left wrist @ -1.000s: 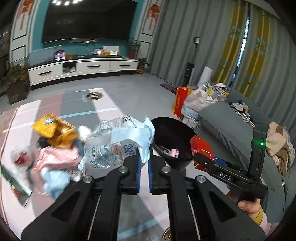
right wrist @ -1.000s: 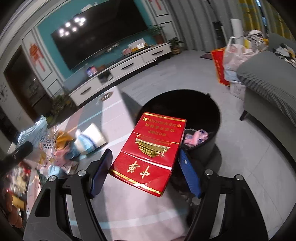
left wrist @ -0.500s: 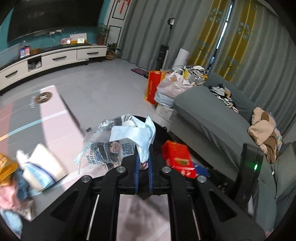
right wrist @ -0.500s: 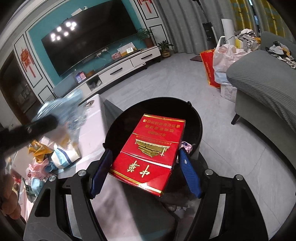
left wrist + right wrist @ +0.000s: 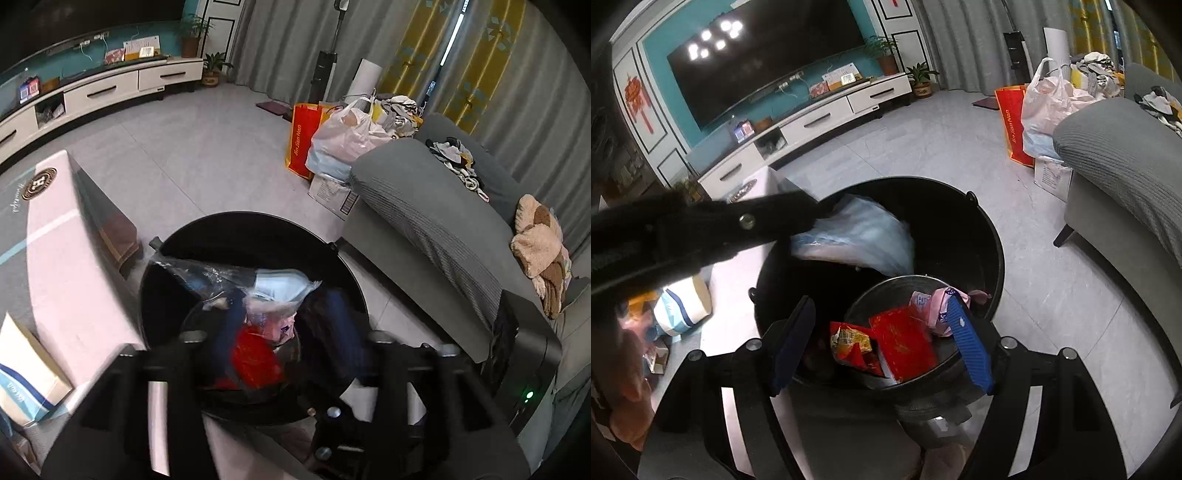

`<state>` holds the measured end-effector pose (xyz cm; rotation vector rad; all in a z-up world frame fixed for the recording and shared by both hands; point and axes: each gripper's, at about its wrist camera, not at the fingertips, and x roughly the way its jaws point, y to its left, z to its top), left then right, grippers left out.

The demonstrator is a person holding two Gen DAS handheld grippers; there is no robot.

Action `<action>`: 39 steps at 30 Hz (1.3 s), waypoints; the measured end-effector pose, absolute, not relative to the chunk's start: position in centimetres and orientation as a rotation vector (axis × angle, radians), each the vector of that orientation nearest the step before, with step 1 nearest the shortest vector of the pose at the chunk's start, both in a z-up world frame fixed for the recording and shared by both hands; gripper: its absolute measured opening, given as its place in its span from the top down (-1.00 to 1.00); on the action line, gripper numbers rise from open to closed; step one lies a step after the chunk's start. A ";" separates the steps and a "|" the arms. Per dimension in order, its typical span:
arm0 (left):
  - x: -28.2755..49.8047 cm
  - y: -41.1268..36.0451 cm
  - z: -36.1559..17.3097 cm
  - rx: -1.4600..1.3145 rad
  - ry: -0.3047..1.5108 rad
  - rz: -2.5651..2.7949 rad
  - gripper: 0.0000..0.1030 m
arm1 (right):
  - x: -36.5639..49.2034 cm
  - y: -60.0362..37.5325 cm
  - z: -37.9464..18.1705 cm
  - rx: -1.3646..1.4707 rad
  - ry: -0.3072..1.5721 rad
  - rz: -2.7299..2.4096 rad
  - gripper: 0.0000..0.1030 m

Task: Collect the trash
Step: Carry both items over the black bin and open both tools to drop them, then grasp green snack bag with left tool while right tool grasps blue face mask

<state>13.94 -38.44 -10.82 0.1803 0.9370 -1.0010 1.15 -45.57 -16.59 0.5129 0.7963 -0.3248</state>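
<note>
Bin (image 5: 990, 236): black, round, beside the table's (image 5: 70, 280) edge, holding the collected trash.
Plastic bag (image 5: 860, 236): crinkly, light, slippery; in the bin's mouth, clear of the pads; best pinched at a bunched fold.
Red box (image 5: 905, 343): stiff, light; on the bin's bottom.
Left gripper (image 5: 286, 332): jaws opening, nothing pinched.
Right gripper (image 5: 882, 343): jaws opening, spread and empty above the box.

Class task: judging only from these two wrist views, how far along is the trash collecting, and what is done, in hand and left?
Done: red box and snack wrapper lie in the black bin. In hand: nothing; the left gripper is opening, its plastic bag dropping in; the right gripper is opening, empty. Left: litter on the table.
</note>
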 end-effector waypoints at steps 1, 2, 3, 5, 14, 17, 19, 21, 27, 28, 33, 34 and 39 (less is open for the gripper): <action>13.9 -38.2 -10.8 0.181 0.933 -1.005 -0.18 | 1.1 -45.6 -16.6 0.510 0.798 -0.329 -0.53; 13.8 -38.0 -10.7 0.182 0.927 -1.011 -0.20 | 1.0 -45.5 -16.6 0.510 0.797 -0.328 -0.56; 13.8 -37.7 -10.6 0.181 0.923 -1.012 -0.28 | 0.9 -45.4 -16.5 0.511 0.796 -0.327 -0.60; 13.9 -37.0 -10.3 0.167 0.921 -1.006 -0.33 | 0.4 -45.5 -16.4 0.523 0.792 -0.334 -0.61; 11.9 -28.5 -9.4 0.074 0.922 -0.960 -0.75 | -3.2 -45.2 -14.7 0.588 0.755 -0.338 -0.62; 10.2 -23.9 -9.8 0.016 0.945 -0.913 -0.80 | -4.4 -44.6 -14.0 0.594 0.756 -0.334 -0.62; 9.3 -21.1 -10.0 -0.020 0.957 -0.878 -0.85 | -5.0 -43.7 -13.5 0.593 0.761 -0.317 -0.62; 8.1 -18.1 -10.5 -0.063 0.983 -0.824 -0.87 | -5.2 -42.6 -13.1 0.585 0.768 -0.292 -0.62; 4.9 -10.6 -10.7 -0.064 0.980 -0.676 -0.88 | -4.2 -37.5 -11.8 0.523 0.805 -0.174 -0.62; 4.4 -9.2 -10.4 -0.058 0.969 -0.642 -0.88 | -4.0 -36.5 -11.5 0.509 0.810 -0.150 -0.62; 3.4 -3.2 -9.5 -0.107 0.930 -0.511 -0.89 | -3.1 -31.5 -10.3 0.418 0.835 -0.045 -0.62; 3.3 -2.1 -9.3 -0.123 0.922 -0.482 -0.89 | -3.0 -30.5 -10.1 0.401 0.841 -0.022 -0.62; 3.3 3.4 -8.7 -0.153 0.858 -0.230 -0.89 | -2.3 -26.3 -9.8 0.324 0.876 0.074 -0.62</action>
